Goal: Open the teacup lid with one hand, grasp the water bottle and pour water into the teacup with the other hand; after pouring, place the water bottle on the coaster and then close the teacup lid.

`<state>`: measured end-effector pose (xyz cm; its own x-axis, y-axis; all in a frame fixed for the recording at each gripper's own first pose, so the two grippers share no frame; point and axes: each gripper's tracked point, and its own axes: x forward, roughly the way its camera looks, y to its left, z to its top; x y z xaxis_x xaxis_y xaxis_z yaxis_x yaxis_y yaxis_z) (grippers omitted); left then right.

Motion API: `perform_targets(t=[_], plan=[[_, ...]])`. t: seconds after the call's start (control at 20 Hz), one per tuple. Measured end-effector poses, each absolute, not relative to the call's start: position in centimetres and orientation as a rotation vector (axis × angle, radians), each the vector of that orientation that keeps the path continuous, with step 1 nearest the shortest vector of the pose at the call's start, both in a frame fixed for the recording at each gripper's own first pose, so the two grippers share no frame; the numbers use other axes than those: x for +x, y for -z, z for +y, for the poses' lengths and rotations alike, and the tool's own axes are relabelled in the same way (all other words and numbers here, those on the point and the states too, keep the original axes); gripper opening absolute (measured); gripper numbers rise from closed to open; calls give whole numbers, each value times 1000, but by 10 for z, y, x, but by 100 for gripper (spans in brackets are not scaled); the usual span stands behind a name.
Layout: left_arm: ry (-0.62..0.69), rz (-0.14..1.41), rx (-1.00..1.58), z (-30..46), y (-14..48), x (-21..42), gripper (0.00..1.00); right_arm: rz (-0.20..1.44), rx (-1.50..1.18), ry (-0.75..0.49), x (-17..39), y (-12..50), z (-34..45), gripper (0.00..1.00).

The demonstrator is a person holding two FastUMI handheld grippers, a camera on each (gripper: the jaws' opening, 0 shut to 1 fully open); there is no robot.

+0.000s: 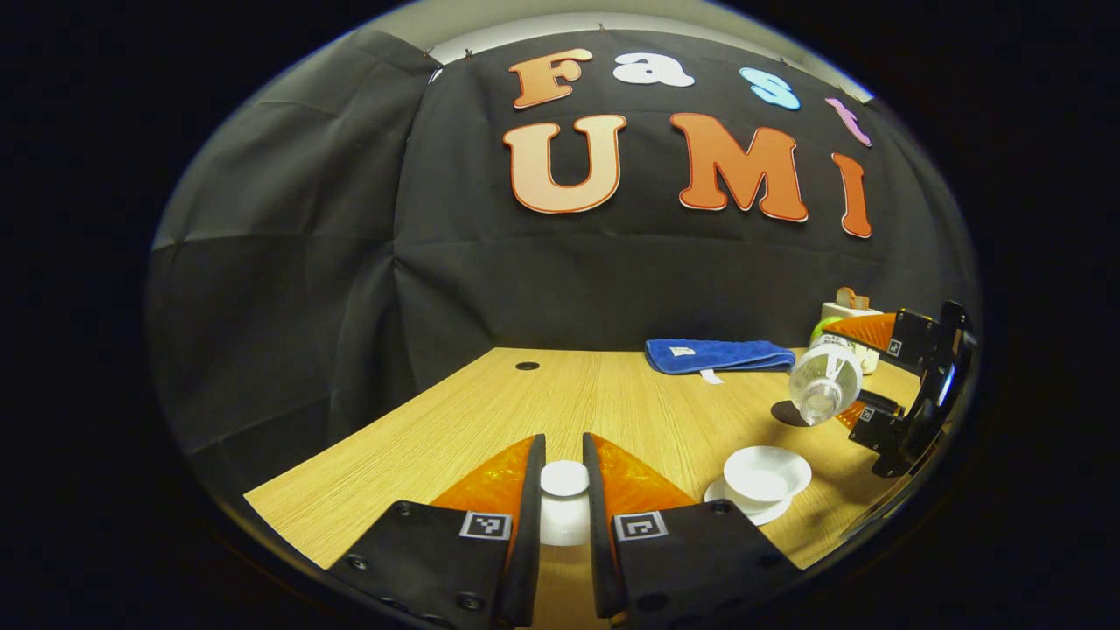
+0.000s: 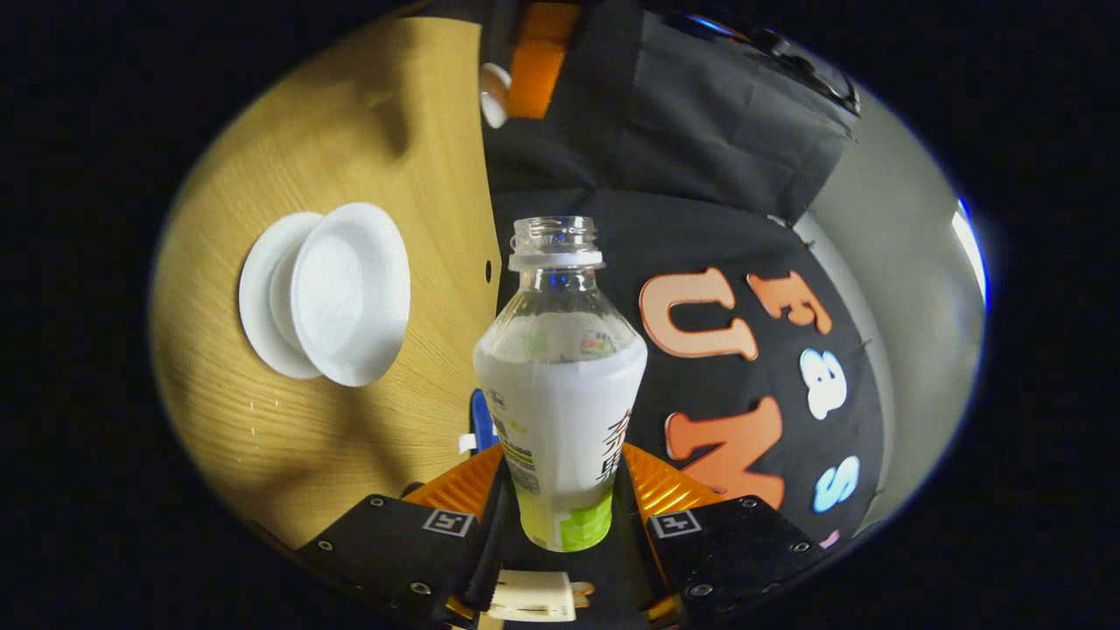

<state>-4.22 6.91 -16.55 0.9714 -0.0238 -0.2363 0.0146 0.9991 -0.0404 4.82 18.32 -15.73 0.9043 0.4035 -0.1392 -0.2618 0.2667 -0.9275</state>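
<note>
A: Well, your left gripper point(image 1: 564, 490) has its fingers pressed on either side of the white teacup lid point(image 1: 564, 500), holding it over the near part of the wooden table point(image 1: 490, 411). Do you see the cup?

B: Yes. The teacup point(image 1: 766, 475) stands uncovered on its saucer point(image 1: 733, 502), off to the right of the lid and well apart from it. In the right gripper view the same teacup point(image 2: 350, 293) looks turned on its side, because that camera is rolled over.

A: And your right gripper point(image 2: 560, 490)?

B: It is clamped on the water bottle point(image 2: 560, 385), both fingers against the labelled lower body. The neck is uncapped. In the left gripper view the bottle point(image 1: 824, 378) is tipped steeply, mouth down and toward the cup, held above the table just beyond the teacup (whether water is running I cannot tell).

A: Anything under it?

B: A dark round coaster point(image 1: 787, 413) lies on the table below the bottle's mouth. A folded blue cloth point(image 1: 717, 355) rests at the far edge by the booth wall.
</note>
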Motion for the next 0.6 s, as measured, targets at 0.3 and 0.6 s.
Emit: perform_targets(t=[0.3, 0.6], plan=[[31, 218, -44, 48, 160, -43, 29, 57, -784, -344, 79, 149, 140, 59], [49, 182, -30, 34, 149, -42, 29, 157, -486, -262, 107, 152, 105, 59]])
